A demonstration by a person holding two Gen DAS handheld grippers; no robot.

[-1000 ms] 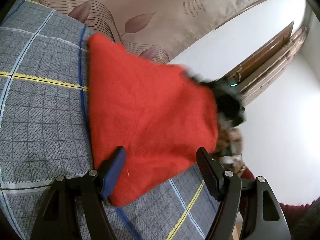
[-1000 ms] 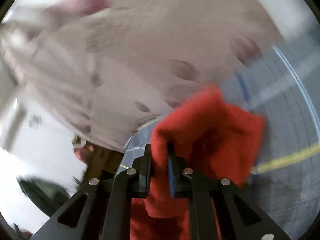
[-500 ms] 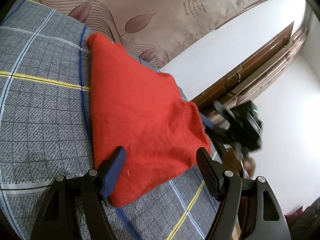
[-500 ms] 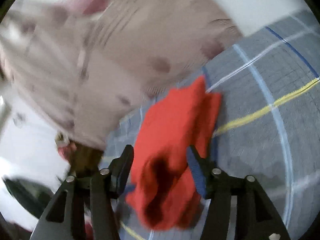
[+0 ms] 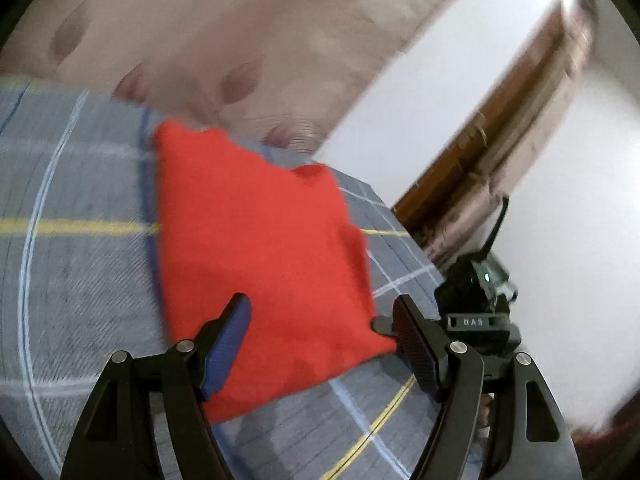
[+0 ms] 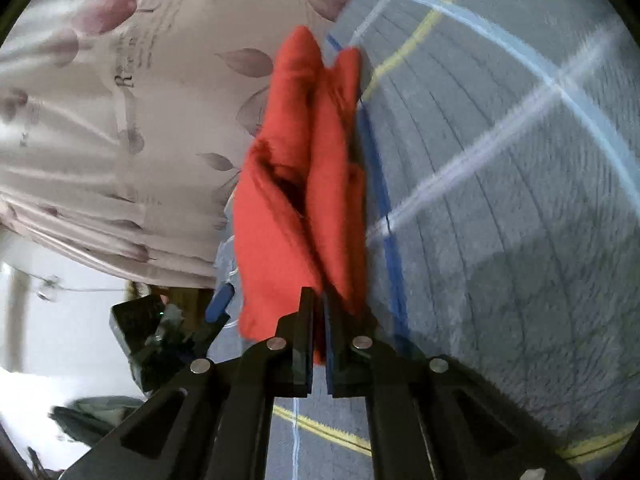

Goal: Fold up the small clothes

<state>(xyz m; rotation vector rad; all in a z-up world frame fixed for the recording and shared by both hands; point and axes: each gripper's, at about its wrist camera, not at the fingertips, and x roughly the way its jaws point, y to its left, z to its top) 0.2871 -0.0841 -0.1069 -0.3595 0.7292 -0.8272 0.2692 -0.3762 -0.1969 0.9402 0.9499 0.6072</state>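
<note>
A red garment (image 5: 256,248) lies folded on the grey plaid bedcover (image 5: 80,280). My left gripper (image 5: 320,308) hovers open over its near edge, and the pads touch nothing. In the left wrist view my right gripper (image 5: 382,325) reaches in from the right to the garment's near right corner. The right wrist view shows the right gripper (image 6: 318,296) shut on the red garment (image 6: 304,184), whose layered edge runs away from the jaws across the bedcover (image 6: 500,200). A blue pad of the left gripper (image 6: 219,304) shows at the left there.
A beige curtain with a leaf print (image 5: 240,40) hangs behind the bed and shows in the right wrist view as the curtain (image 6: 100,120). A white wall (image 5: 420,112) and a brown wooden door frame (image 5: 500,152) stand to the right. The bed's edge lies near the right gripper.
The right gripper let go of the raised garment, opened, dropped to its near right corner and shut on it. The garment now lies flat. The left gripper rose slightly and rolled.
</note>
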